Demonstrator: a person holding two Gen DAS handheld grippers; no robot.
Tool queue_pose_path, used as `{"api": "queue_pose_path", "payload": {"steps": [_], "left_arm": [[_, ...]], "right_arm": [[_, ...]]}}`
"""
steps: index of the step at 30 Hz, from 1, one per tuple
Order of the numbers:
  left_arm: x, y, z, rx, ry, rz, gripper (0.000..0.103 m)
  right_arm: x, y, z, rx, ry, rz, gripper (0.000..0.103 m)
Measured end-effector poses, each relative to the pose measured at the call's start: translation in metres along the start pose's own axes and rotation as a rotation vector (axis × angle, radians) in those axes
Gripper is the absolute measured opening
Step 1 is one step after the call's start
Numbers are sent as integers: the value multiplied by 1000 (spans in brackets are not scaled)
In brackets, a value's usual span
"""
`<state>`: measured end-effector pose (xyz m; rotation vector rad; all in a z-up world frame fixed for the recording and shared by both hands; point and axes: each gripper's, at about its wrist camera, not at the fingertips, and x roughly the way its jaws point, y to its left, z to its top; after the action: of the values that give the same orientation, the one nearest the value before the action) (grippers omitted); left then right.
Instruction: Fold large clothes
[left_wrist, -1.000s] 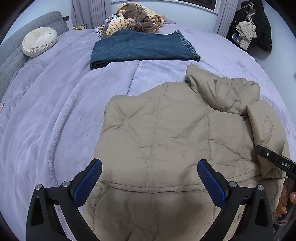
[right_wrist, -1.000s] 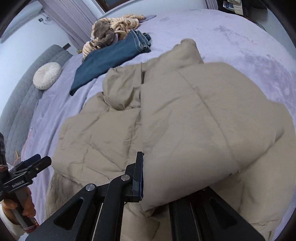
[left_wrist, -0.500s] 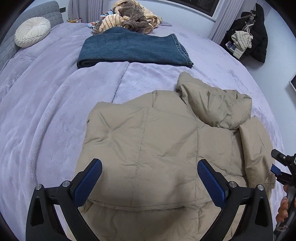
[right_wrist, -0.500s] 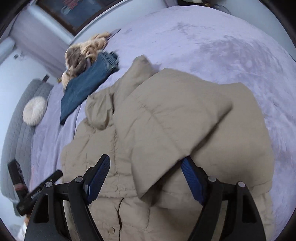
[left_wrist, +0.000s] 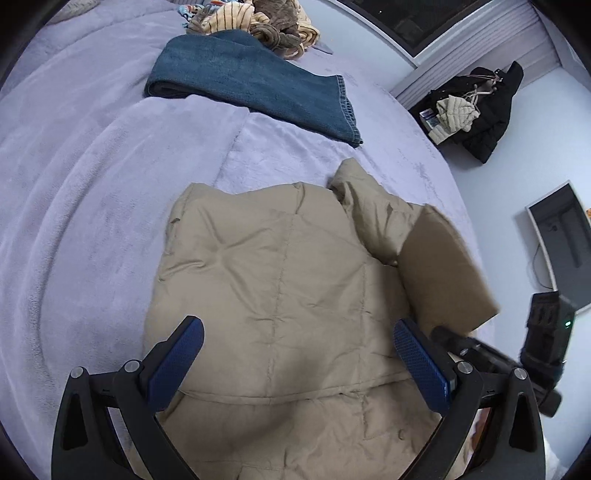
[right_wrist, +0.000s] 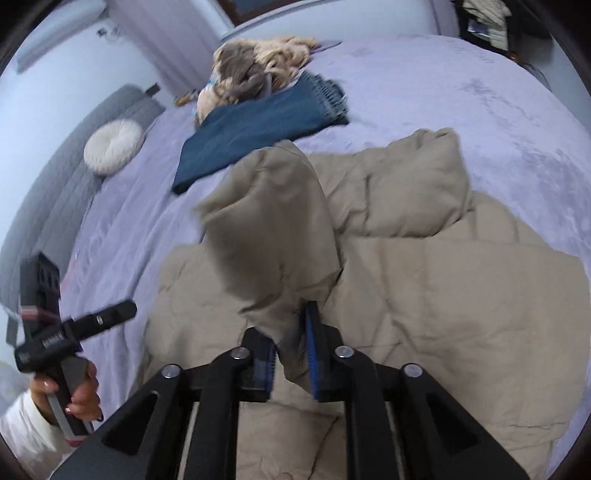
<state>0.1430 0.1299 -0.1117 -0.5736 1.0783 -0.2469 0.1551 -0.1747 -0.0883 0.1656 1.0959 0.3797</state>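
Puffy quilted tan jacket (left_wrist: 280, 280) on plush lilac blanket (left_wrist: 92, 184), sleeve (right_wrist: 273, 243) between closing right hand-held gripper (right_wrist: 291, 354) pads, left hand-held gripper (left_wrist: 299, 362) released

Left gripper (left_wrist: 299, 362): matte black frame, two fingers (left_wrist: 177, 358) faced with dark blue textured pads, silver round screw heads at the joints. Right gripper (right_wrist: 291, 354): same black frame, blue pads and silver screws. The left unit's black body carried small white lettering, unreadable. The person's left hand (right_wrist: 79, 397) emerged from a white sleeve (right_wrist: 26, 424).
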Motion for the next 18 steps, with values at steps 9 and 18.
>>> {"api": "queue_pose_path", "payload": {"steps": [9,18], "left_arm": [[38,-39,-5,87,120,-133,103],[106,-68,1,37,127,-76,49]], "right_arm": [[-17,-33,-65,170,67,-6,65],[-52,-149,-118,382,88,-126,15]]}}
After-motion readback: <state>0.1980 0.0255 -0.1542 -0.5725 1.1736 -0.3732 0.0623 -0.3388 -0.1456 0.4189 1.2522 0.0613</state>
